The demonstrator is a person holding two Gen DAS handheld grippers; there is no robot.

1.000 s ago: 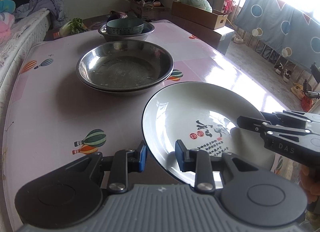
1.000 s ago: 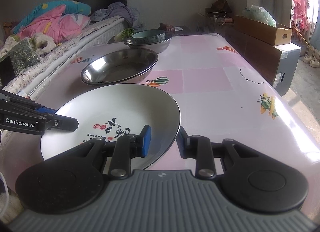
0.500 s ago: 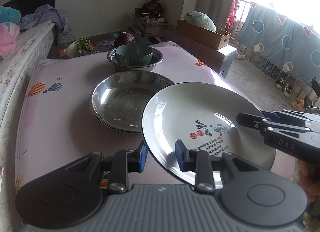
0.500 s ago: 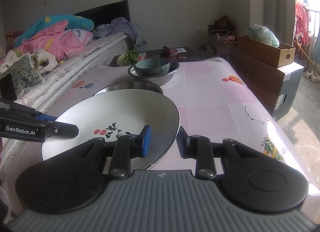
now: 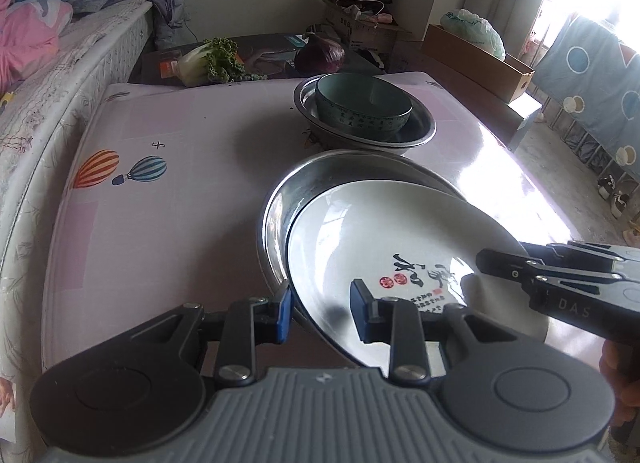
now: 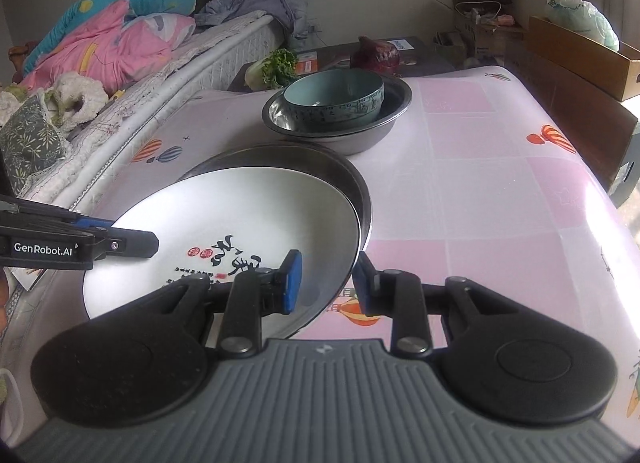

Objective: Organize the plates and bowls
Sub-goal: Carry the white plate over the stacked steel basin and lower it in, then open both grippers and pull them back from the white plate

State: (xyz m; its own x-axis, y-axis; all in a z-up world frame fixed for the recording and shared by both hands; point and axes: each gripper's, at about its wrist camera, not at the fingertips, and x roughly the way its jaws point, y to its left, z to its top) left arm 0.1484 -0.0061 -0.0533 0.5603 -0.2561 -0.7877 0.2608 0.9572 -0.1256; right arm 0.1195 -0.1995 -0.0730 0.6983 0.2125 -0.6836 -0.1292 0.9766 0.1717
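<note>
The plate [image 5: 400,239] sits over the steel basin [image 5: 276,219] on the worktop [image 5: 180,199]. Behind the basin stands a second basin [image 5: 420,131] containing a bowl [image 5: 360,111]. Vegetables [image 5: 212,59] lie beyond the worktop's far edge. The bed [image 6: 120,75] runs along its left side.

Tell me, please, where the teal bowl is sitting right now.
The teal bowl sits inside the smaller steel basin at the table's far end, beyond the wide steel plate, just before the purple cabbage.
</note>
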